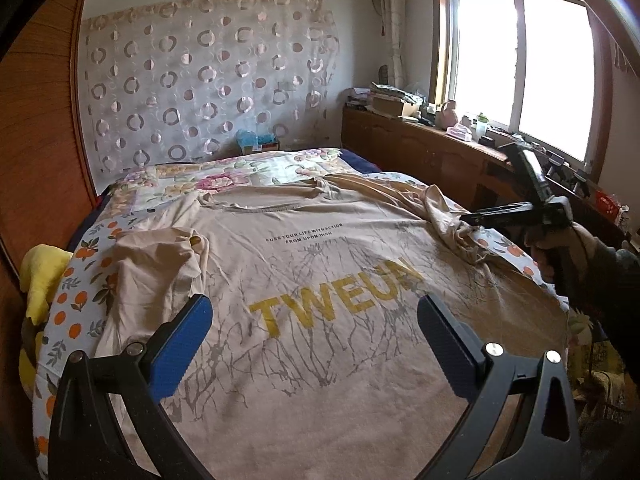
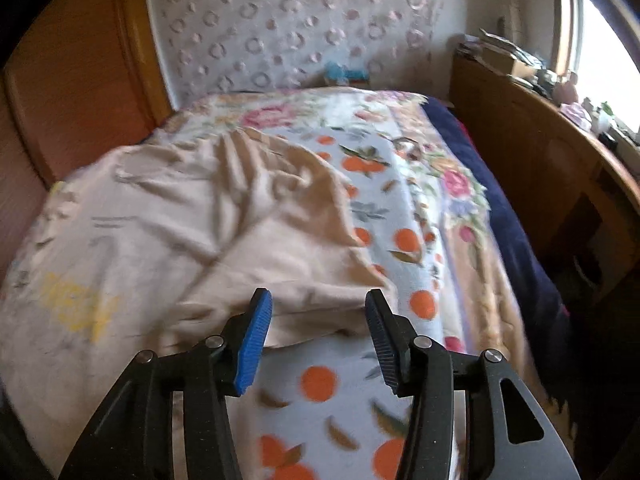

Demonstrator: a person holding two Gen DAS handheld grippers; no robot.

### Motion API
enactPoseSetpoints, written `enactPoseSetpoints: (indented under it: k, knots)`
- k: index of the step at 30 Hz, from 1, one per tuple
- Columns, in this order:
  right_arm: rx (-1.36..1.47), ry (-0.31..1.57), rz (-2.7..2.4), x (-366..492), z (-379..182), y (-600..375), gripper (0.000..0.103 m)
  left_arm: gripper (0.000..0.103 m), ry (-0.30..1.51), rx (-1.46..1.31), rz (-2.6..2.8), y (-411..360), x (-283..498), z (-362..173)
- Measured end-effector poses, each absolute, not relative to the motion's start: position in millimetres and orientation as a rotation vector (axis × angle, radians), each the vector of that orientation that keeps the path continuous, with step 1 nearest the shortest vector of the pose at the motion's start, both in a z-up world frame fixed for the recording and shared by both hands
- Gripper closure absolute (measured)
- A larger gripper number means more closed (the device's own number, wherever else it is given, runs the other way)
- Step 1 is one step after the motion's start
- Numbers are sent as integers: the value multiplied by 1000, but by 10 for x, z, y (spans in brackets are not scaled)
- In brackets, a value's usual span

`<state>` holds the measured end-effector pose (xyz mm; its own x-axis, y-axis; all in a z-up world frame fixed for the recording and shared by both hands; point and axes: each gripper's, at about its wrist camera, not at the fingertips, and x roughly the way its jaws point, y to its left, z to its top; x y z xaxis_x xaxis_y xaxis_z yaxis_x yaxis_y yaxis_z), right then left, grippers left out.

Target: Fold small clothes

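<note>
The bed (image 1: pixel 100 240), under an orange-print sheet (image 2: pixel 328 392), carries a beige T-shirt (image 1: pixel 320 280) spread front-up across its middle. Only the left wrist view shows the yellow "TWEUN" print (image 1: pixel 336 300) sharply, along with the neckline at 12 o'clock and a crumpled sleeve at 10 o'clock. The right wrist view is blurred and shows the shirt's edge at 11 o'clock. The left claw (image 1: pixel 316 344) hangs spread above the shirt. The right claw (image 2: pixel 318 340) is spread too, empty, at the shirt's right side.

blur: T-shirt (image 2: pixel 160 232) print unreadable | cut off: perhaps its hem (image 1: pixel 320 460)
</note>
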<state>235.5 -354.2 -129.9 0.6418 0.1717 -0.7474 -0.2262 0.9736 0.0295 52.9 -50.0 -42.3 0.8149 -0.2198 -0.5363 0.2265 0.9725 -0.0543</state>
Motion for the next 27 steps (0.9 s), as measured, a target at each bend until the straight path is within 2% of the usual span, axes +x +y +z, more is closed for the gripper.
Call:
enactPoseSetpoints:
  k: [11,13,14,15,16,18,27]
  knots:
    - [-74,860,201,2489,-1321,-3446,53,0,569,-3,-229,-468,497,-448]
    - [-78,856,223,2477,-1318,-3437,59,0,570,-5,-226,-447,498,-449]
    - [-80,852,246,2441,-1315,-3437,70,0,571,-7,-226,-436,497,-446]
    - [-84,850,269,2454,-1326,-3441,89,0,572,-9,-224,-428,493,-450]
    - [-87,851,286,2465,-1346,-3462,95,0,572,-9,-223,-420,489,-448]
    - [-98,838,275,2455,-1303,-3418,99,0,573,-10,-218,-404,487,-448]
    - [-106,673,456,2271,-711,-2812,99,0,573,-23,-201,-304,485,-445]
